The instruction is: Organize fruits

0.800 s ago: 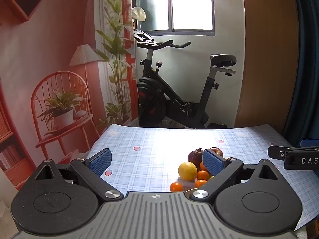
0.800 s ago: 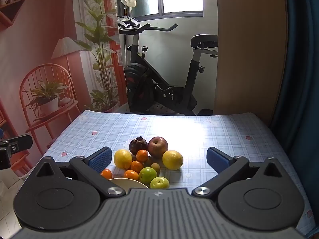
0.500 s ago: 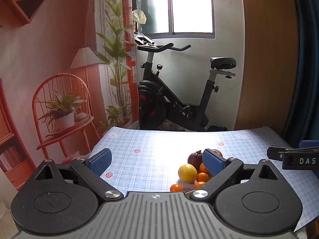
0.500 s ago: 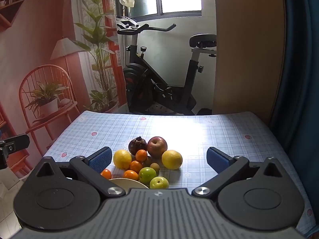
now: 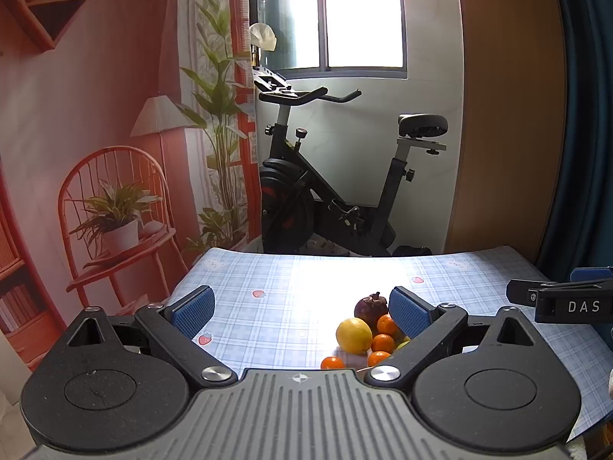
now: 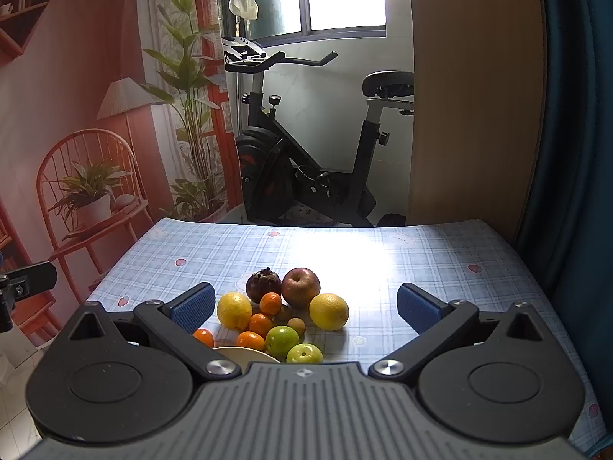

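Rim of a cream round bowl (image 6: 245,353) peeks out, mostly hidden behind the right gripper (image 6: 304,306); its jaws gape wide, empty. The left gripper (image 5: 302,308) likewise grips nothing.

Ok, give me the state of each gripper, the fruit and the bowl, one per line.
Left gripper: open, empty.
Right gripper: open, empty.
Red apple: upright on checked blue tablecloth.
Dark purple mangosteen: beside the apple.
Two green round fruits: on the cloth.
Cream bowl: mostly hidden, contents unseen.

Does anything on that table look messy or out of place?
Somewhat: the fruit lies loose in a heap on the tablecloth, while the cream dish beside it looks empty in the part that shows. Nothing appears spilled or damaged.
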`<state>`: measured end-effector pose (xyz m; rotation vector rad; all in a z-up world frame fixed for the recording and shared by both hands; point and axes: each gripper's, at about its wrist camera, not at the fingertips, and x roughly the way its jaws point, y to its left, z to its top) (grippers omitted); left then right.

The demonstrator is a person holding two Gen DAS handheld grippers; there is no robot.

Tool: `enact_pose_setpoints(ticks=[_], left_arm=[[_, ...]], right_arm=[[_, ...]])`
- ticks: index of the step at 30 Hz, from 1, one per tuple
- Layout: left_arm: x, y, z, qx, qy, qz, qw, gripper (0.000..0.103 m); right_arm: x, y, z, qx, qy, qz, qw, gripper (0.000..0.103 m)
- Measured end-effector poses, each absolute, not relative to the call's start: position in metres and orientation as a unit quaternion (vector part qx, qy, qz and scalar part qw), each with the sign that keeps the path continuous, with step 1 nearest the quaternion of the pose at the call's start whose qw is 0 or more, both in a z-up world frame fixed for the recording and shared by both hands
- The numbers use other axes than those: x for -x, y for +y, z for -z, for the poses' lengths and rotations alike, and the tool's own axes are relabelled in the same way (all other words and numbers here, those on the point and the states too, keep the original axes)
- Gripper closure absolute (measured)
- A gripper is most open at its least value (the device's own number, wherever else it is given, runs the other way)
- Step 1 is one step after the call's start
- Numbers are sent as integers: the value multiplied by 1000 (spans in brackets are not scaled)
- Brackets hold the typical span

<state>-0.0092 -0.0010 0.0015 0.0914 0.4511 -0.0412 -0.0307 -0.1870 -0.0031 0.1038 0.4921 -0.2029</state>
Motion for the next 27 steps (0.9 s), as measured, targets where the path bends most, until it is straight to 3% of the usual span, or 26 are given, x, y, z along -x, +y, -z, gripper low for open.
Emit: enact_pose_setpoints(ticks=[27], left_arm=[[12, -5, -2, -40, 216, 23, 975, 4]], right_arm=[[35, -187, 1, -54, 236, 101, 965, 0]])
